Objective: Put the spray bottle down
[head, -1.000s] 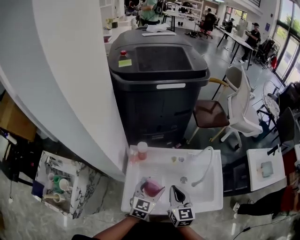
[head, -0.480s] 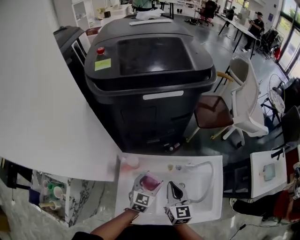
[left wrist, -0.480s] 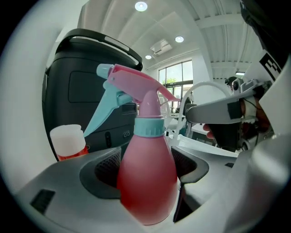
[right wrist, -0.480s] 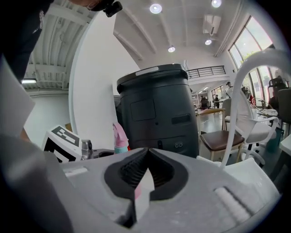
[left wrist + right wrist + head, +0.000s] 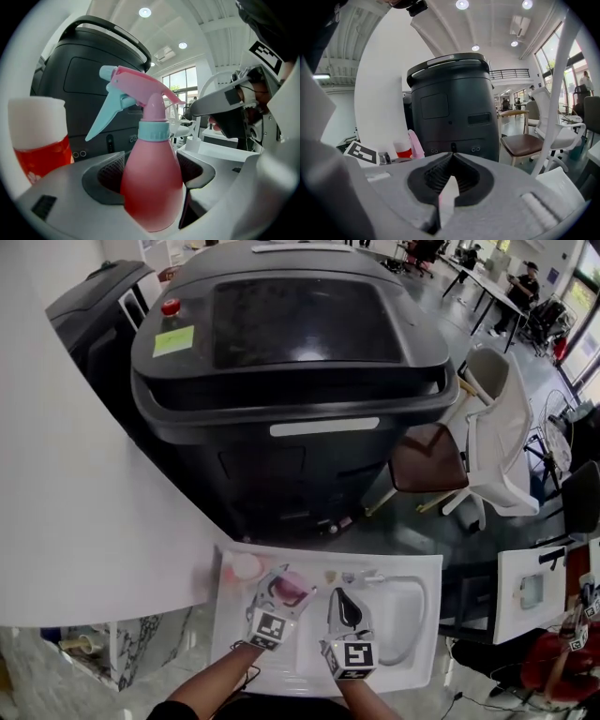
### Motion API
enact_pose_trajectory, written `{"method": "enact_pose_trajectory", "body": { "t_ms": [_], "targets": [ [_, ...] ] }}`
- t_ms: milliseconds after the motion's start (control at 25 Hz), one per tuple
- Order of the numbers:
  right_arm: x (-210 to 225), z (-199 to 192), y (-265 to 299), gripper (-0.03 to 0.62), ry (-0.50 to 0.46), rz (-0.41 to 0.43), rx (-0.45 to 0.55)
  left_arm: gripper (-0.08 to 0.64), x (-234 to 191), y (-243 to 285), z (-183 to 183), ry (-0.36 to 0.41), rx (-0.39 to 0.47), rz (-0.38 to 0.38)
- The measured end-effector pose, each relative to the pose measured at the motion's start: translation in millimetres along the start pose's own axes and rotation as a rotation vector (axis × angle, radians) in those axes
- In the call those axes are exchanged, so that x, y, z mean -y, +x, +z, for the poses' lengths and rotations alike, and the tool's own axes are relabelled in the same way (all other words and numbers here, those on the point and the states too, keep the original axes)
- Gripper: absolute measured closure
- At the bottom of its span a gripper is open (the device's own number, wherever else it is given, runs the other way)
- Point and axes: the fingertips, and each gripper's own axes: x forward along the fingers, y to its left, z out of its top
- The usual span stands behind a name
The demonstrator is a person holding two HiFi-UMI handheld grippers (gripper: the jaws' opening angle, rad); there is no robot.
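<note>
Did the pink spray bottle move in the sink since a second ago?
Yes. The spray bottle has moved toward the far edge of the sink, closer to the red-and-white container.

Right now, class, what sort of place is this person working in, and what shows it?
Probably an open-plan lab or workshop office: a white sink stands before a big black machine with a red button, and office chairs and desks with people fill the hall beyond.
</note>
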Motion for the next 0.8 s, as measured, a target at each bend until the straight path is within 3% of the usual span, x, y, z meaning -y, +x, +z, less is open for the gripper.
{"method": "enact_pose_trajectory", "body": {
  "t_ms": [440, 800],
  "targets": [
    [-0.9, -5.8, 0.7, 0.594, 0.056, 0.027, -0.034, 0.206, -20.2, 32.9, -10.8, 0.048, -0.012, 0.032],
    [-4.3, -14.4, -15.3, 0.594, 0.095, 0.061, -0.055, 0.206, -24.7, 39.8, -21.3, 0.029, 0.031, 0.082]
  ]
}}
